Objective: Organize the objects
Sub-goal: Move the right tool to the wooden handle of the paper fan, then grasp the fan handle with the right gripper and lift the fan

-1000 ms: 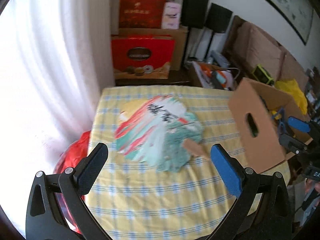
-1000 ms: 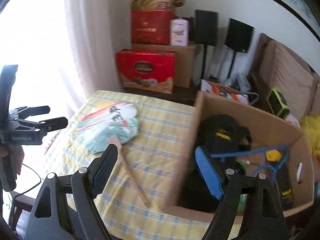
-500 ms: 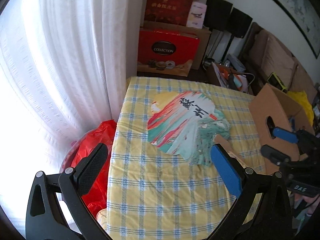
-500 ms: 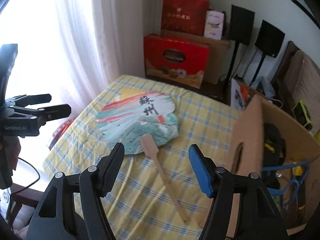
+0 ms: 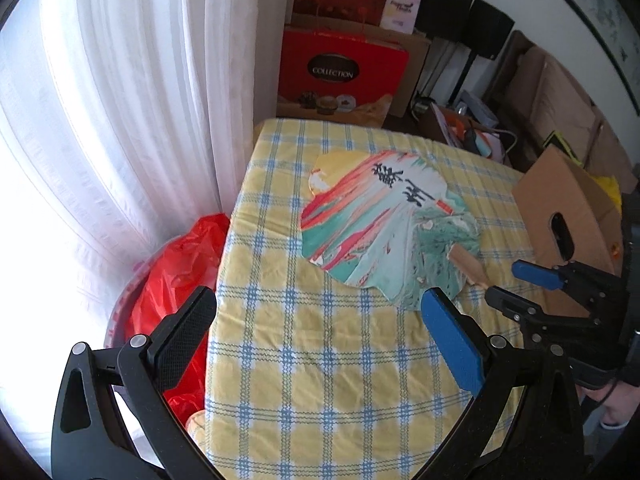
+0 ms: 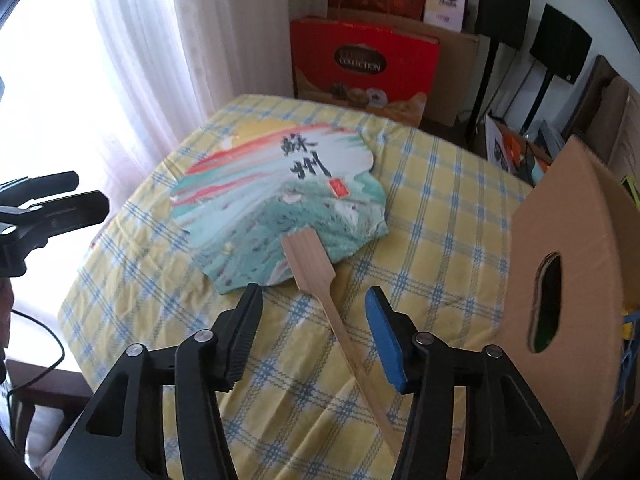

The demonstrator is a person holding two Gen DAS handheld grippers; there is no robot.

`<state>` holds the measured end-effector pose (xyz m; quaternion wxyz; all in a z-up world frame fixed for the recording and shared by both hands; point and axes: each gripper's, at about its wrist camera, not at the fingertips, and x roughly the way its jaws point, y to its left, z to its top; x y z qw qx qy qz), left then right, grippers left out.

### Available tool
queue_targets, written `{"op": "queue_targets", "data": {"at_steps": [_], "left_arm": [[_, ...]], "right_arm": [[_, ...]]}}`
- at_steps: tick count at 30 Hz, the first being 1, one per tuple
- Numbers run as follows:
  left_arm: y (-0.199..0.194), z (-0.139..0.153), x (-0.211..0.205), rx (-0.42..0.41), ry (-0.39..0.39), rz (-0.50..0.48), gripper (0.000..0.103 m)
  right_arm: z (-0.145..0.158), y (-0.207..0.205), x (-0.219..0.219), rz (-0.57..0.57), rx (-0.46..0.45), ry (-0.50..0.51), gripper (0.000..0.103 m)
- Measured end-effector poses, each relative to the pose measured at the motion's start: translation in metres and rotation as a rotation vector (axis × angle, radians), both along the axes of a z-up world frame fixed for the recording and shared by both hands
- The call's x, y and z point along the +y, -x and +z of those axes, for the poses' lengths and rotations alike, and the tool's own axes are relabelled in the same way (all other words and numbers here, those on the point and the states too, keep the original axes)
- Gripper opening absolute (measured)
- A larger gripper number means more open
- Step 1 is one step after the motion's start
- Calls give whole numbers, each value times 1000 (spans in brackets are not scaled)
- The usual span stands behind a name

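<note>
the painted paper fan (image 6: pixel 280 204) lay flat on the yellow checked tablecloth (image 6: pixel 432 216), its wooden handle (image 6: pixel 340 320) pointing toward the near edge. the right gripper (image 6: pixel 314 334) hung over that handle, its jaws having just been closing, one on each side of the stick, pads not pressing it. the left gripper (image 5: pixel 320 344) hovered spread wide over bare cloth. the cardboard box (image 6: pixel 568 280) stood just beside the fan.
</note>
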<state>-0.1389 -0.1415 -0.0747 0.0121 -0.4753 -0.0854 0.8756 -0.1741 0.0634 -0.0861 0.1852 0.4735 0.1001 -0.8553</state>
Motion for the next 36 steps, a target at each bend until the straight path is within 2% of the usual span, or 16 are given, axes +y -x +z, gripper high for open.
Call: {"op": "queue_targets", "data": {"at_steps": [4, 12, 18, 19, 20, 23, 27, 32, 34, 36], "left_arm": [[3, -10, 1, -24, -24, -3, 102], [7, -18, 8, -39, -49, -19, 102], [9, -22, 12, -48, -67, -29, 102], [9, -22, 12, -50, -73, -30, 102], [9, -23, 13, -53, -83, -32, 102], [10, -25, 15, -65, -113, -37, 102], [11, -26, 15, -81, -192, -45, 101], [16, -32, 10, -122, -383, -38, 100], [17, -33, 8, -115, -443, -29, 97], [18, -31, 9, -105, -463, -26, 86]], "right_arm": [[-10, 5, -1, 6, -16, -1, 44], [-28, 10, -9, 39, -38, -14, 41], [-30, 11, -11, 44, -15, -28, 37], [-31, 11, -12, 45, -11, -33, 33], [-31, 11, -12, 44, -7, -35, 22], [-31, 14, -11, 26, -20, -19, 22], [-27, 14, -7, 13, -45, 55, 21], [-19, 15, 4, -17, -106, 190, 21], [-14, 14, 7, -19, -111, 214, 21], [-10, 11, 5, -12, -103, 206, 21]]}}
